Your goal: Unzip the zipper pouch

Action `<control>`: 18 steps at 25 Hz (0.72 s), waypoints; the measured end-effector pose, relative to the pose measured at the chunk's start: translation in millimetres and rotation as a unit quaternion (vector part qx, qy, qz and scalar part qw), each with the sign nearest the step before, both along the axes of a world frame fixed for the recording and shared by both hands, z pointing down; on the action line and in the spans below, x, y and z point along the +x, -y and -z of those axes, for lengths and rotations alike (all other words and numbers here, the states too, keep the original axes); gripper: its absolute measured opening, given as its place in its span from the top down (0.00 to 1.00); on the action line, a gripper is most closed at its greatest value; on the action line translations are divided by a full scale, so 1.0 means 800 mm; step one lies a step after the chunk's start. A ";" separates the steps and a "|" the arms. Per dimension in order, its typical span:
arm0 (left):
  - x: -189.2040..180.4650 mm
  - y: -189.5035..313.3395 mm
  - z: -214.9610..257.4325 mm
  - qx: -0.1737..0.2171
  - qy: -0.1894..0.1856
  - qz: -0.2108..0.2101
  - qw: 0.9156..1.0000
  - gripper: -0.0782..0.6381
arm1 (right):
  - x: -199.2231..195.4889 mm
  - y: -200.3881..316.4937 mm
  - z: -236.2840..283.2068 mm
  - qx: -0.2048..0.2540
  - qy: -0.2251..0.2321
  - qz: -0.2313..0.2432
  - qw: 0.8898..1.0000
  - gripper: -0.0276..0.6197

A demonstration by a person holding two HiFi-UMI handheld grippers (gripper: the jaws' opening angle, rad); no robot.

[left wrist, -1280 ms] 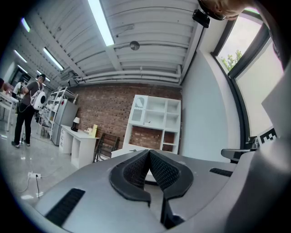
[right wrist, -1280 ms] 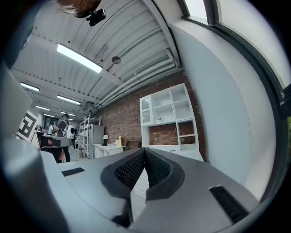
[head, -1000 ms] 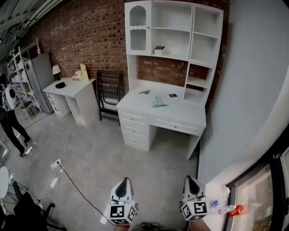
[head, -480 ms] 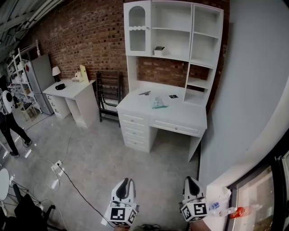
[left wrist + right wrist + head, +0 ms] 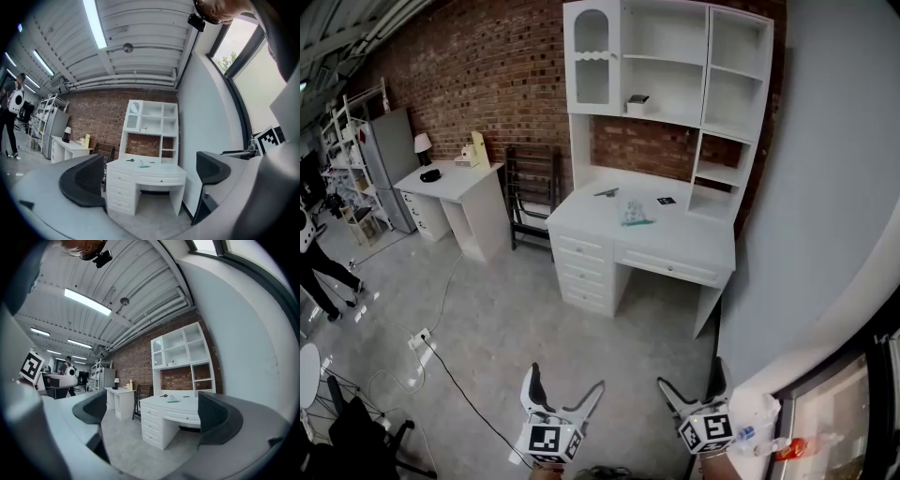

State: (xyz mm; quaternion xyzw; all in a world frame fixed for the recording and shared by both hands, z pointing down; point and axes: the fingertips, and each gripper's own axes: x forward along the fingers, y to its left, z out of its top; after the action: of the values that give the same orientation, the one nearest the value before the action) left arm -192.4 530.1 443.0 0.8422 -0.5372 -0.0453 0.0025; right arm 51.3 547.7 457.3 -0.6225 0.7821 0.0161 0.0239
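Observation:
The zipper pouch (image 5: 630, 214) is a small pale, greenish thing lying on top of the white desk (image 5: 675, 246) across the room, far from both grippers. It shows tiny in the left gripper view (image 5: 144, 165) and the right gripper view (image 5: 172, 400). My left gripper (image 5: 565, 384) and right gripper (image 5: 692, 380) hang at the bottom of the head view, over the concrete floor. Both sets of jaws are opening and stand spread wide. Nothing is between the left gripper's (image 5: 147, 180) dark pads or the right gripper's (image 5: 152, 416).
The desk carries a white hutch (image 5: 666, 56), a dark tool (image 5: 602, 192) and a small marker card (image 5: 662, 200). A black rack (image 5: 530, 192) and a second white desk (image 5: 450, 183) stand to its left. A cable with a power strip (image 5: 417, 339) crosses the floor. A person (image 5: 314, 267) walks at far left.
Both grippers went from shut to wide open. The head view shifted slightly, so the desk sits a little to the right. The person at left moved further toward the frame's edge.

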 end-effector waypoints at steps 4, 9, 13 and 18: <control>-0.005 0.003 -0.003 -0.007 0.003 0.010 1.000 0.09 | -0.007 -0.003 0.004 0.007 -0.014 0.027 1.000 0.07; -0.005 0.009 0.005 0.000 -0.014 0.022 1.000 0.09 | -0.007 -0.010 0.013 0.040 -0.055 0.026 0.997 0.08; 0.003 0.015 -0.002 -0.008 -0.014 0.022 1.000 0.09 | 0.001 -0.007 0.009 0.033 -0.057 0.033 0.997 0.12; 0.026 0.022 -0.012 -0.018 -0.001 0.000 1.000 0.09 | 0.015 0.005 0.005 0.032 -0.057 0.033 0.997 0.16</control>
State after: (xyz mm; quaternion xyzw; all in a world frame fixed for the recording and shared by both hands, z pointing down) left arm -171.5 512.1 452.3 0.8421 -0.5377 -0.0371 0.0182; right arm 63.5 543.4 453.2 -0.5932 0.8015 0.0757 -0.0006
